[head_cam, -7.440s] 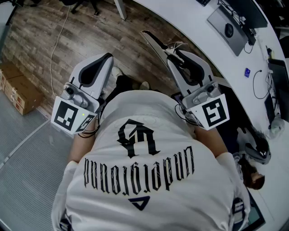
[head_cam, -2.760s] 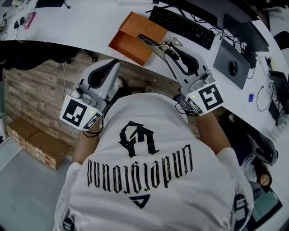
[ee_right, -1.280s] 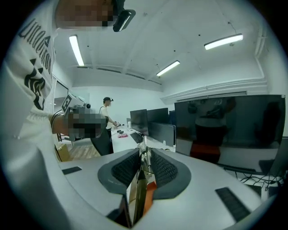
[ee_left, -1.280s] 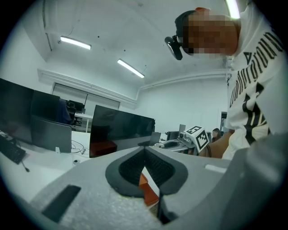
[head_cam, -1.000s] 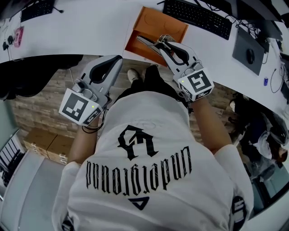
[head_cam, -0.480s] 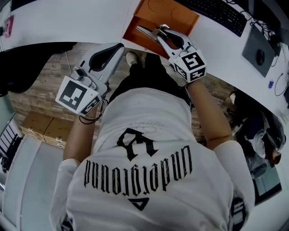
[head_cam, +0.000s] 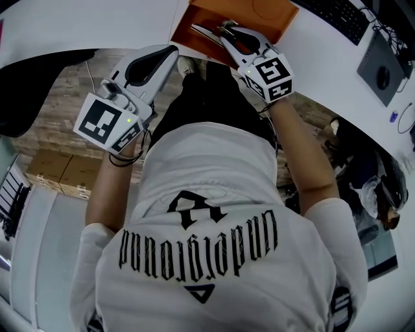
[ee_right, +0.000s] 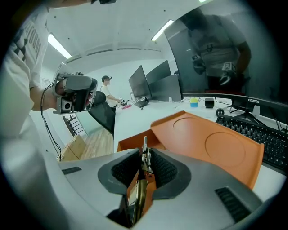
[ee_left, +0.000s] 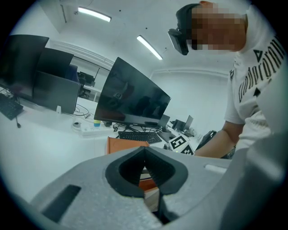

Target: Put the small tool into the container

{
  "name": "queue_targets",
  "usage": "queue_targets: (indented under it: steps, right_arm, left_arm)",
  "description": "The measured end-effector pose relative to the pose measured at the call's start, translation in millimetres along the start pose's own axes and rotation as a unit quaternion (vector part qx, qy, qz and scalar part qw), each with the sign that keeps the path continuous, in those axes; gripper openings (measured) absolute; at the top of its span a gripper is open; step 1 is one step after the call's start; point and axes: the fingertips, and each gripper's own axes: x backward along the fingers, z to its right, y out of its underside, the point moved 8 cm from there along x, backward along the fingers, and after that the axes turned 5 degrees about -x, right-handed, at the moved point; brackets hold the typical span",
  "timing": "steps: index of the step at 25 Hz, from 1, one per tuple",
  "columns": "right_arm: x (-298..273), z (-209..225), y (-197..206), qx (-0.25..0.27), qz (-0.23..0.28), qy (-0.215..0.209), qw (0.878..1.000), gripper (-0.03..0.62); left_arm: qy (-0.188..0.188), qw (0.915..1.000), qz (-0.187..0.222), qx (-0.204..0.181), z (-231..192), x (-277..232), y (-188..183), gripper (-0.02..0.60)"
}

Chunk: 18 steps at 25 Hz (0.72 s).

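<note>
My right gripper (head_cam: 224, 30) is shut on a small metal tool (head_cam: 206, 32), whose thin tip sticks out to the left over the near edge of the orange container (head_cam: 259, 13). In the right gripper view the tool (ee_right: 145, 144) stands pinched between the pads of the right gripper (ee_right: 145, 156). Just beyond lie the open orange box (ee_right: 135, 143) and its raised lid (ee_right: 211, 139). My left gripper (head_cam: 172, 52) hangs off the desk edge above the floor, left of the box. Its jaws (ee_left: 144, 151) meet at the tips with nothing in them. The orange box (ee_left: 123, 144) shows beyond them.
The curved white desk (head_cam: 97, 23) carries a black keyboard (head_cam: 337, 16) and a mouse on a grey pad (head_cam: 382, 78). A large monitor (ee_left: 130, 99) stands behind the box. Cardboard boxes (head_cam: 58, 175) lie on the floor at the left. A person stands far off (ee_right: 107, 87).
Both grippers have sunk toward the desk. The right one, with the tool still in it, has come to the orange box's near edge. The left one stayed beside the desk edge.
</note>
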Motion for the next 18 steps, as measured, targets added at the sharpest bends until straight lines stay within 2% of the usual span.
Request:
queue_targets:
  steps: [8, 18]
  right_arm:
    - [-17, -4, 11, 0.012, -0.023, -0.005, 1.000, 0.087]
    - [-38, -7, 16, 0.036, -0.082, -0.011, 0.996, 0.083]
  left_arm:
    - [0.005, 0.9998, -0.008, 0.015, -8, -7, 17, 0.015]
    - [0.004, 0.9996, -0.011, 0.025, -14, -11, 26, 0.015]
